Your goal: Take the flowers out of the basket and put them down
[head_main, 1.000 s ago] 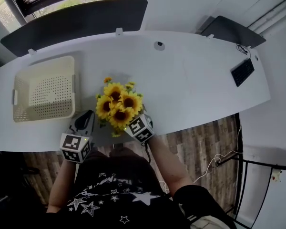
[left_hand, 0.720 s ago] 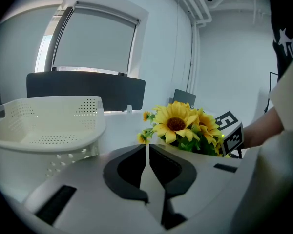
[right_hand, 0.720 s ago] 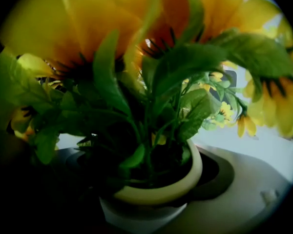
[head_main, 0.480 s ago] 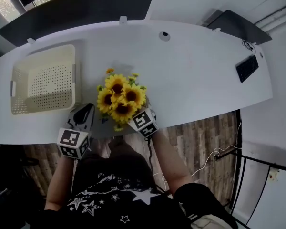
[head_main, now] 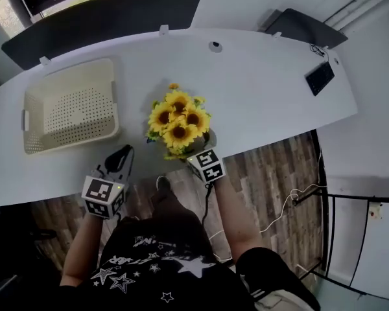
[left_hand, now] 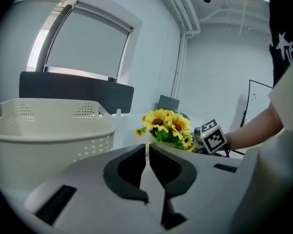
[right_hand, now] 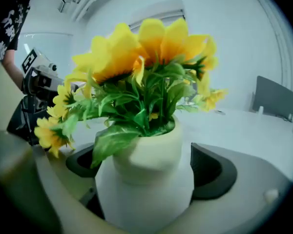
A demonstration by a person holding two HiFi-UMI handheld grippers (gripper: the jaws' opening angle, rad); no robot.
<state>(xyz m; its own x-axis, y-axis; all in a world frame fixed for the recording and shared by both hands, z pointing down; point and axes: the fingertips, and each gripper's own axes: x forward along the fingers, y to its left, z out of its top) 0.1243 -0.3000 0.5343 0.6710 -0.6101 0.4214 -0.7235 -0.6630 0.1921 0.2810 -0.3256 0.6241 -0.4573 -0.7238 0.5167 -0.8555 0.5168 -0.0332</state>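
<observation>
A curved white table (head_main: 266,96) fills my view, with dark panels (head_main: 110,18) behind it and wood floor (head_main: 272,180) under its near edge. The basket (head_main: 71,109) sits at the left. The flowers (head_main: 179,118) are outside it, at the near edge. My right hand-held gripper (head_main: 202,151) clamps their pot (right_hand: 146,189). The left hand-held gripper (left_hand: 147,155) is all but closed, with nothing between its jaws.

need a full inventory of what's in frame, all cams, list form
table: 1, white, curved, across head view
basket: 1, cream, perforated, empty, table's left
sunflowers: 1 bunch, yellow, in vase, near table's front edge
vase: 1, white, between right gripper's jaws
divider panels: 2, dark, behind table
black device: 1, table's far right corner
cable: 1, white, wood floor, right
left gripper: jaws together, empty, beside basket
right gripper: closed on vase
person: black star-print shirt, bottom of head view
</observation>
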